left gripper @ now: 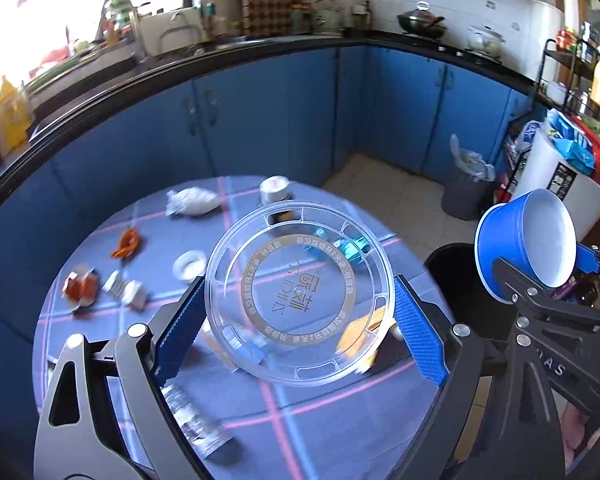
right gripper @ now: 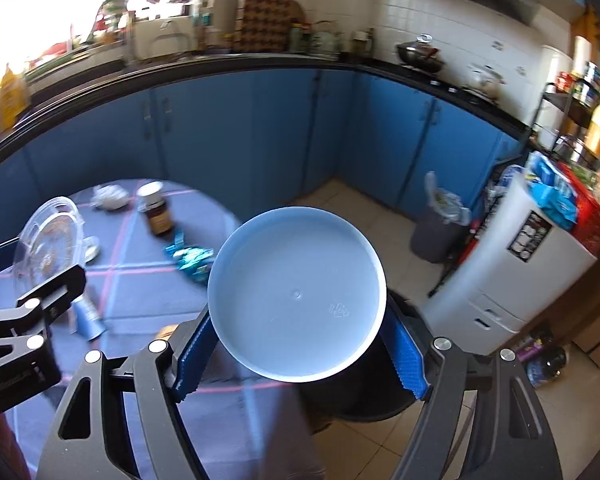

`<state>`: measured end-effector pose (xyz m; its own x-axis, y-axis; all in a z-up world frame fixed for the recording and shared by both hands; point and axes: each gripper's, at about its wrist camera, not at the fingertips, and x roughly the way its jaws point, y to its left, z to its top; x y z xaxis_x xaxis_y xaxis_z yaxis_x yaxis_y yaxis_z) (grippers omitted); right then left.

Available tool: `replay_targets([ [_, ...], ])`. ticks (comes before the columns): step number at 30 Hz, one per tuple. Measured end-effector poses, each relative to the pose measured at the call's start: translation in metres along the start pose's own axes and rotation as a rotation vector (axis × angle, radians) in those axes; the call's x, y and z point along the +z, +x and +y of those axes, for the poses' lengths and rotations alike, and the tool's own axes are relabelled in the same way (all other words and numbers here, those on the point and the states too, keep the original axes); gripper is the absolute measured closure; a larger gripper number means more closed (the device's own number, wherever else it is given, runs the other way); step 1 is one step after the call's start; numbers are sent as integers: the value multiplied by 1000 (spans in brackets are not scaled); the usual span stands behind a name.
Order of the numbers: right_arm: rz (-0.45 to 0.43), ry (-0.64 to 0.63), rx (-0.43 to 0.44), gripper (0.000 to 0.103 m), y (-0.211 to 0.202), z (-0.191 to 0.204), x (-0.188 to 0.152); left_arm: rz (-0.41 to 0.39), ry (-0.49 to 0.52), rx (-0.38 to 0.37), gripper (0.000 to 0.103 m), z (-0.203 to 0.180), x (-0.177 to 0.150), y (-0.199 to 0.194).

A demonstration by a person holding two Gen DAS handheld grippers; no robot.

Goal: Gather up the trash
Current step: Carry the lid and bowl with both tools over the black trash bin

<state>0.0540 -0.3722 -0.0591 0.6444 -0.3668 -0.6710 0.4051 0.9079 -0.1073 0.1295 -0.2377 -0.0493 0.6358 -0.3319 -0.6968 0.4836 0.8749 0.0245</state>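
Note:
My left gripper [left gripper: 300, 312] is shut on a clear round plastic lid [left gripper: 300, 292] with a gold printed ring, held above the round table [left gripper: 320, 432]. The lid also shows at the left of the right wrist view [right gripper: 48, 240]. My right gripper [right gripper: 296, 336] is shut on a blue paper bowl [right gripper: 296, 292] with a white inside, held above a black bin [right gripper: 364, 396]. In the left wrist view the bowl [left gripper: 528, 244] hangs over the bin [left gripper: 456, 280] beside the table.
On the blue checked cloth lie a crumpled white tissue [left gripper: 192, 202], orange wrappers [left gripper: 127, 242], a brown jar [right gripper: 156, 210], a teal wrapper [right gripper: 190, 258], a small white cap [left gripper: 189, 266] and a crushed can [left gripper: 192, 424]. A grey lined bin [right gripper: 440, 228] stands by the blue cabinets [right gripper: 260, 140].

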Motion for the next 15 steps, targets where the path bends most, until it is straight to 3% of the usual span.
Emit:
replay_targets([
  [4, -7, 39, -59, 28, 13, -28, 7, -11, 11, -21, 15, -17, 12, 7],
  [12, 1, 115, -67, 28, 31, -70, 14, -22, 42, -44, 15, -51, 33, 19],
  [15, 12, 132, -71, 18, 39, -80, 15, -23, 54, -52, 15, -63, 37, 24],
])
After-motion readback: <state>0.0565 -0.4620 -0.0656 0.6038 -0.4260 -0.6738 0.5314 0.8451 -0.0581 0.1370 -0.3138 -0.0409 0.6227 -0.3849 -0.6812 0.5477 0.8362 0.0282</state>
